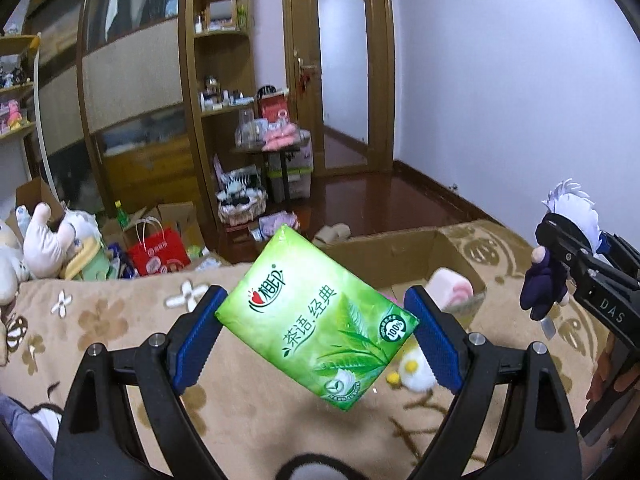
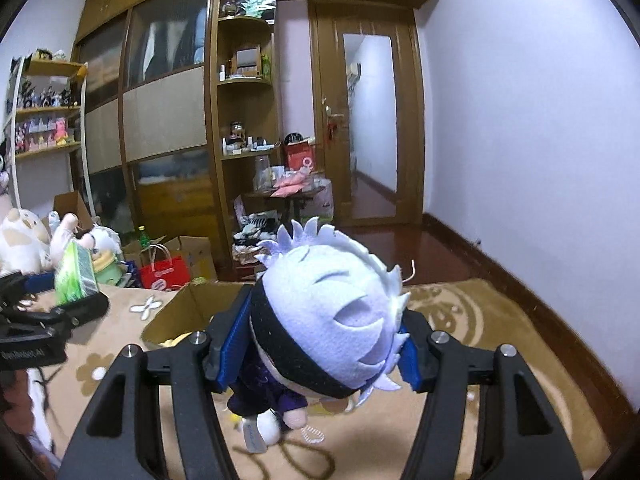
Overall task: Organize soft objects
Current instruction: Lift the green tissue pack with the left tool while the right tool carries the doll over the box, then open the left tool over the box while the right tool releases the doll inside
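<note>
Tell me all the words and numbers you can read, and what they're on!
"心相印": green tissue pack in the left gripper.
"茶语·经典": same pack.
"100%": round badge on the pack.
"DAS": right gripper.
Lettering on the left gripper's body in the right wrist view: too blurred.
Red paper bag: label unreadable.

Tissue pack and plush doll, both held aloft

The green tissue pack (image 1: pixel 318 320) – glossy, printed with tea leaves – hangs tilted between blue pads above the patterned bed. The plush doll (image 2: pixel 328 328), white spiky felt hair, black blindfold, dark purple body, is clamped by the head, body dangling near the open cardboard box (image 1: pixel 400 256).
</note>
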`<state>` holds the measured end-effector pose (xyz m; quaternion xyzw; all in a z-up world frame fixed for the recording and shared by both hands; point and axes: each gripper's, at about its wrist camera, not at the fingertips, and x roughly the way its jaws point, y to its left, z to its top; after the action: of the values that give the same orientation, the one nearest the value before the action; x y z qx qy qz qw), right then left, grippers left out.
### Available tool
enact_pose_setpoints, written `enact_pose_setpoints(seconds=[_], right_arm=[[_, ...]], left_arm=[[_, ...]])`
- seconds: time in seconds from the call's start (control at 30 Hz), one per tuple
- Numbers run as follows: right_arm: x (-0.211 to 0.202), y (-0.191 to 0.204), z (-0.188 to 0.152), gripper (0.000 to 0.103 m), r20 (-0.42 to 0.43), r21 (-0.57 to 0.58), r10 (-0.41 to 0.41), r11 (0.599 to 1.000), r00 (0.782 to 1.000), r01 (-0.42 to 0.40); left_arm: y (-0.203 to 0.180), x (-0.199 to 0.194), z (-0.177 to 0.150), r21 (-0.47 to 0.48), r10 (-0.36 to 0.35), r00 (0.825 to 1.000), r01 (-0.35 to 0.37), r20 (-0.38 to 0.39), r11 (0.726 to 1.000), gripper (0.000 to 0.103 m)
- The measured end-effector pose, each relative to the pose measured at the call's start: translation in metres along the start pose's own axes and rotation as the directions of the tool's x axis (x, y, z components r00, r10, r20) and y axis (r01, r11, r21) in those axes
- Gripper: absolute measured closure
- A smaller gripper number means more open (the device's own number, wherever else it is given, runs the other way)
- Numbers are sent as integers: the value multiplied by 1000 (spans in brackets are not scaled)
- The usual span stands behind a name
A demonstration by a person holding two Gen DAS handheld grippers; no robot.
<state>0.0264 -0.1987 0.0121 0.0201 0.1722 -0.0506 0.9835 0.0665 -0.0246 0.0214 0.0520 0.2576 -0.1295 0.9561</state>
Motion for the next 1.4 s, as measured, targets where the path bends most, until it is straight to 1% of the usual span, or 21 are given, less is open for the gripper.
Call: enact_pose_setpoints(seconds=[0.1, 0.23, 0.4, 0.53, 0.6, 0.73, 0.87, 0.97, 1.1, 1.23, 1.4], right_arm=[[6, 2, 7, 37, 14, -12, -4, 1000, 1000, 5], [15, 5, 14, 37, 30, -9, 6, 1000, 1000, -5], [30, 11, 25, 37, 48, -27, 24, 999, 999, -23], [42, 17, 31, 37, 60, -46, 34, 998, 998, -31], [48, 19, 31, 37, 57, -48, 45, 998, 997, -42], [62, 24, 26, 37, 40, -63, 52, 997, 998, -49], [78, 26, 14, 37, 6, -67, 50, 997, 999, -49], [90, 25, 6, 37, -25, -63, 50, 997, 998, -51], [104, 24, -3, 37, -58, -50, 57, 997, 997, -59], [116, 21, -10, 36, -90, -19, 79, 997, 993, -81], [127, 15, -15, 36, -120, 39, 122, 992, 985, -118]], left_arm=[[3, 5, 8, 4, 5, 1000, -5, 22, 1000, 14], [10, 18, 19, -25, 1, 1000, 0, 29, 1000, 14], [12, 33, 34, 5, 12, 998, -13, 53, 1000, 14], [16, 51, 44, 8, 2, 999, -2, 46, 1000, 14], [17, 58, 46, 2, -16, 999, 16, 42, 1000, 14], [14, 75, 44, 12, -16, 1000, 15, 26, 1000, 14], [8, 90, 31, 10, -42, 999, 42, -12, 999, 14], [2, 102, 23, 26, -41, 998, 42, -40, 999, 14], [-2, 119, 12, 16, -52, 995, 53, -81, 998, 14], [-8, 132, 5, 41, -44, 993, 49, -111, 998, 14], [-10, 137, 1, 38, -46, 991, 51, -127, 998, 14]])
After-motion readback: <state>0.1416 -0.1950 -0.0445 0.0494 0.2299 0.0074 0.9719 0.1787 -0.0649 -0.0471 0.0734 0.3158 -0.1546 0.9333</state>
